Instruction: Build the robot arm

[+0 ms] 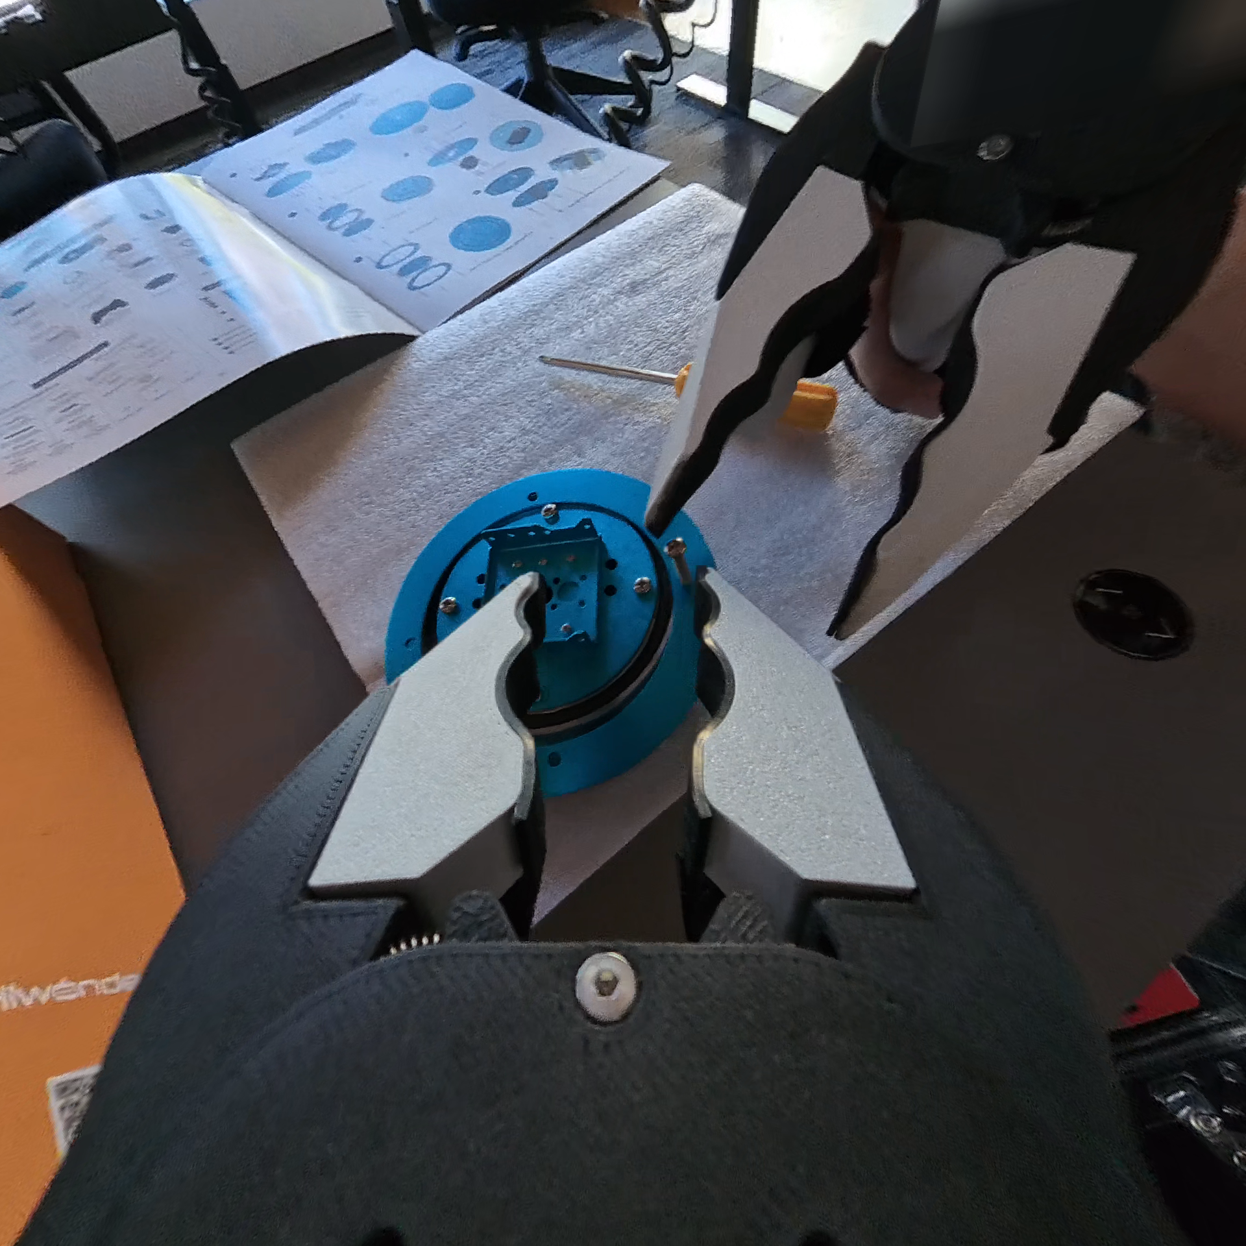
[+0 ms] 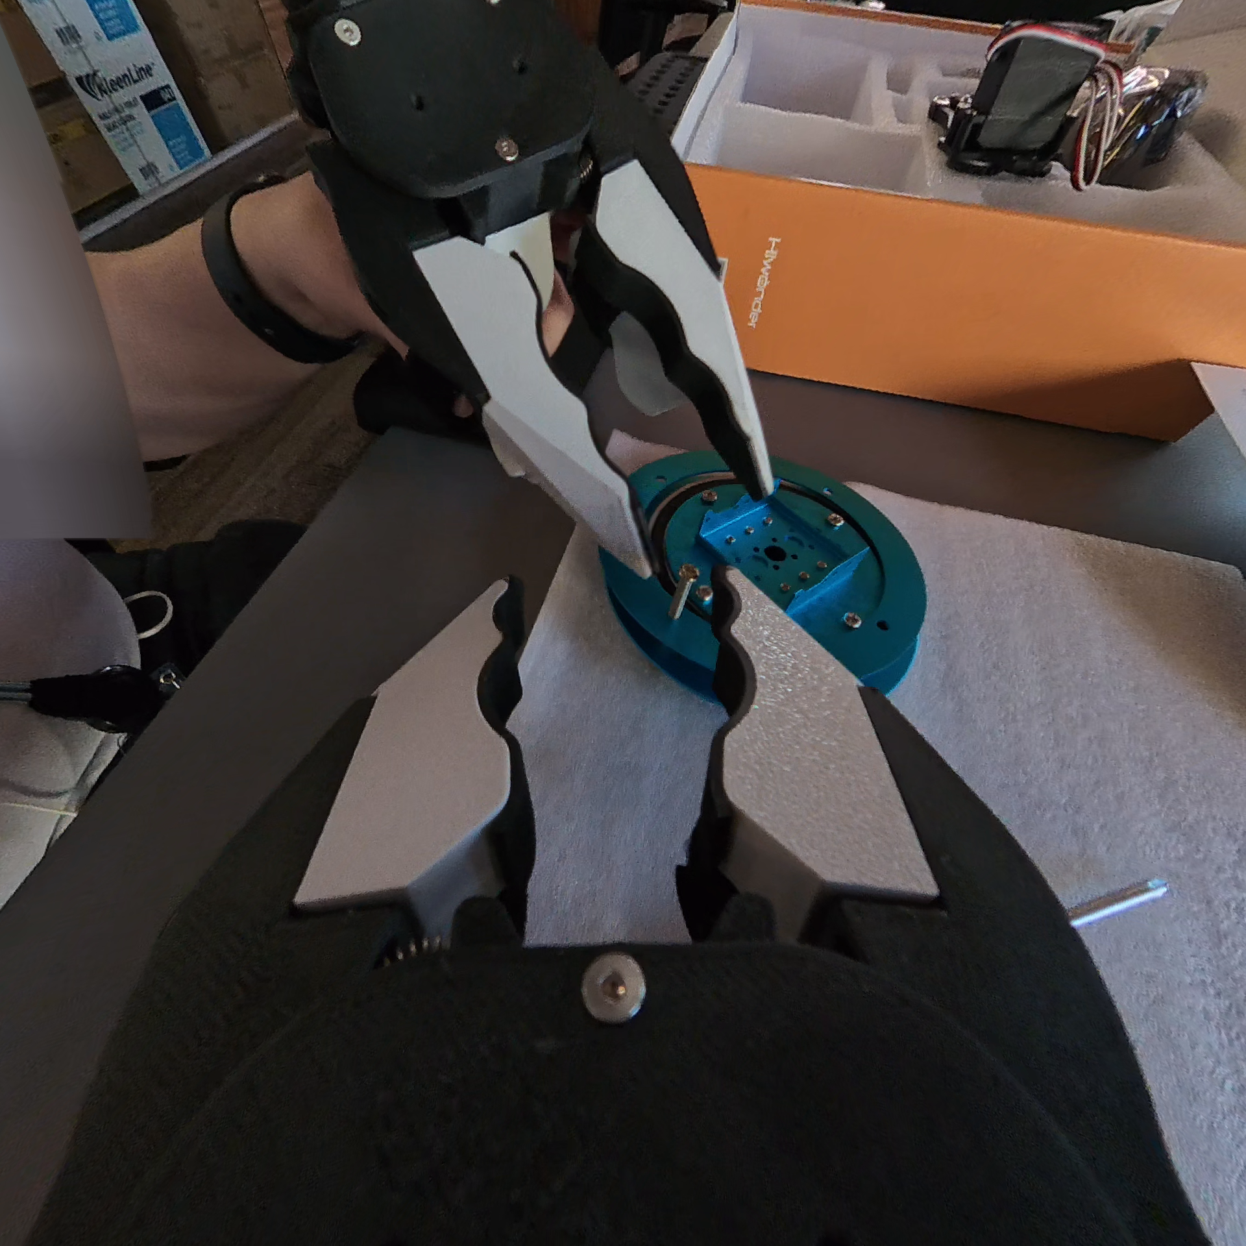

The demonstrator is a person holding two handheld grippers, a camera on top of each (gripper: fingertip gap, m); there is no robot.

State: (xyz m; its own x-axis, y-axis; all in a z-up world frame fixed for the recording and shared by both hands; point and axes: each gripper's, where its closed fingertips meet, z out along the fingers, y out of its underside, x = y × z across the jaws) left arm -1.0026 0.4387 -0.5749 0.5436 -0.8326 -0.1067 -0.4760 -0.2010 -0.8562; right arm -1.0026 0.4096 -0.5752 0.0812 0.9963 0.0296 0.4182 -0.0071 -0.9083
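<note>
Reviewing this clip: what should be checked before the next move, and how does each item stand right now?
1. Left gripper open: ok.
2. Right gripper open, holding nothing: ok.
3. Blue disc flat on white cloth: ok.
4. Long screw upright in disc rim: not ok, it leans.
5. Left gripper pressing on disc: cannot tell.
6. Screwdriver lying free on cloth: ok.

On the bench [image 1: 1011,775] lies a mat [image 1: 472,418]; the disc [image 1: 667,735] sits on it. A screwdriver [image 1: 806,402] lies at two o'clock of the disc, a booklet [image 1: 337,222] at eleven.
</note>
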